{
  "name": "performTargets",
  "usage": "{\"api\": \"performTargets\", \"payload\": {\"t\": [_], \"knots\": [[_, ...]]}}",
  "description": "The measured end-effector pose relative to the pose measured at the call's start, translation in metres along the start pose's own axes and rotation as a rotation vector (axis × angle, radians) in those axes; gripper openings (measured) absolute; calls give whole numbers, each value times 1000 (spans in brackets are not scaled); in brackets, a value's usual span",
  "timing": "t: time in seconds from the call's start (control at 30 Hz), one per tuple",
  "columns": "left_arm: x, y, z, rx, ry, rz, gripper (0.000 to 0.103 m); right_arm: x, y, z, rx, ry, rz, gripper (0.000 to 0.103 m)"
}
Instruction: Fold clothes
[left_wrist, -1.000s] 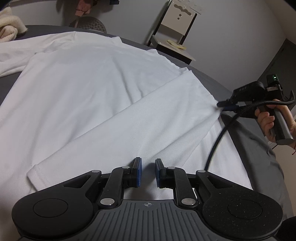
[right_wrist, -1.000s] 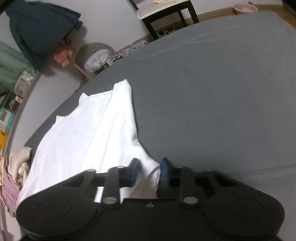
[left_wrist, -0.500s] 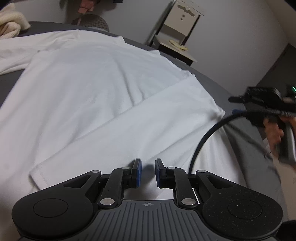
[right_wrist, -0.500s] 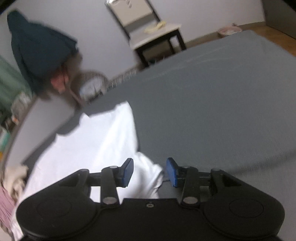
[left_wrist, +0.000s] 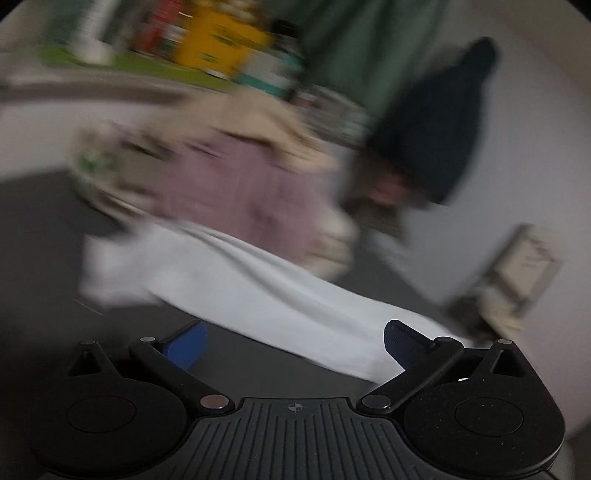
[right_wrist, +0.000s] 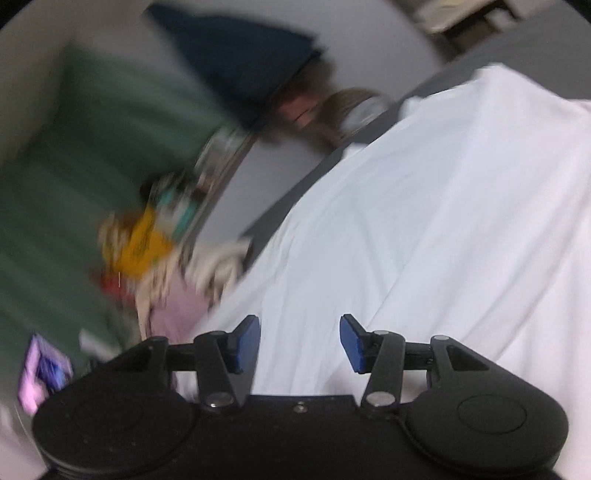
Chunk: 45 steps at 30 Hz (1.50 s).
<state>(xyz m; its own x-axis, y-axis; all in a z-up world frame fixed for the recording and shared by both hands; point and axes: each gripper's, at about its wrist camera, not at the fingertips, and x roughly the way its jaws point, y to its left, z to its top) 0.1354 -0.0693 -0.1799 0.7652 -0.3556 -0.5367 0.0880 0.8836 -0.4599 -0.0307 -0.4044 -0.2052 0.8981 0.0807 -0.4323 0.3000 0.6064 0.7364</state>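
Note:
A white long-sleeved top lies spread on the grey bed. In the left wrist view its free sleeve (left_wrist: 258, 291) runs across the grey cover, blurred by motion. My left gripper (left_wrist: 293, 345) is wide open and empty, with the sleeve just beyond its fingers. In the right wrist view the top's body (right_wrist: 424, 229) fills the right half. My right gripper (right_wrist: 300, 341) is open and empty above the white cloth.
A heap of pink and cream clothes (left_wrist: 236, 184) lies on the bed beyond the sleeve; it also shows in the right wrist view (right_wrist: 177, 295). A dark jacket (left_wrist: 436, 122) hangs on the wall. A green curtain (right_wrist: 74, 184) and cluttered shelves stand at the left.
Both grippers have opened and let go of the white top. Both have swung left, away from the folded sleeve toward the top's other side and the clothes heap.

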Motion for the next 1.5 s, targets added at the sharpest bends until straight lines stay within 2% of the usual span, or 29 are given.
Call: {"api": "performTargets", "payload": {"t": [0.07,0.17,0.23,0.3,0.37,0.57,0.63,0.67,0.73,0.77,0.83,0.9,0.93,0.97,1.03,1.1,1.23,1.3,1.5], "knots": [[4,42,20,-20,-12,80,103,2,2,-6,-21,30,7,50],[15,98,41,-124,-52,129,102,4,1,-10,-6,57,28,50],[25,125,50,-194,-38,102,100,5,1,-14,7,62,41,50],[41,142,56,-240,-9,73,91,1,1,-18,5,58,41,51],[59,155,59,-270,31,45,74,-3,1,-20,1,53,35,52],[101,160,60,-257,146,16,73,8,-3,-21,17,61,14,52],[106,159,61,-241,158,4,71,9,-5,-22,20,62,7,52],[109,159,62,-234,174,-7,61,10,-6,-22,22,65,5,52],[115,158,63,-219,208,-28,45,11,-8,-23,25,71,3,52],[117,156,63,-203,214,-25,45,12,-8,-23,27,76,3,52],[121,148,63,-150,204,11,44,15,-10,-25,30,86,1,52],[124,140,62,-98,194,47,36,17,-11,-26,31,96,0,52],[126,136,62,-71,189,65,31,18,-11,-27,31,100,-1,52],[128,132,62,-45,184,83,17,18,-11,-27,33,102,0,52],[130,127,61,-25,175,115,6,18,-11,-28,35,105,3,52],[126,122,61,-32,143,129,3,16,-12,-28,37,104,2,52],[102,99,68,24,35,149,3,12,-8,-26,42,100,18,52],[85,80,75,68,-13,104,3,6,-2,-26,25,94,40,52],[25,-6,93,229,-126,-168,3,-19,22,-22,-25,65,149,52]]}}
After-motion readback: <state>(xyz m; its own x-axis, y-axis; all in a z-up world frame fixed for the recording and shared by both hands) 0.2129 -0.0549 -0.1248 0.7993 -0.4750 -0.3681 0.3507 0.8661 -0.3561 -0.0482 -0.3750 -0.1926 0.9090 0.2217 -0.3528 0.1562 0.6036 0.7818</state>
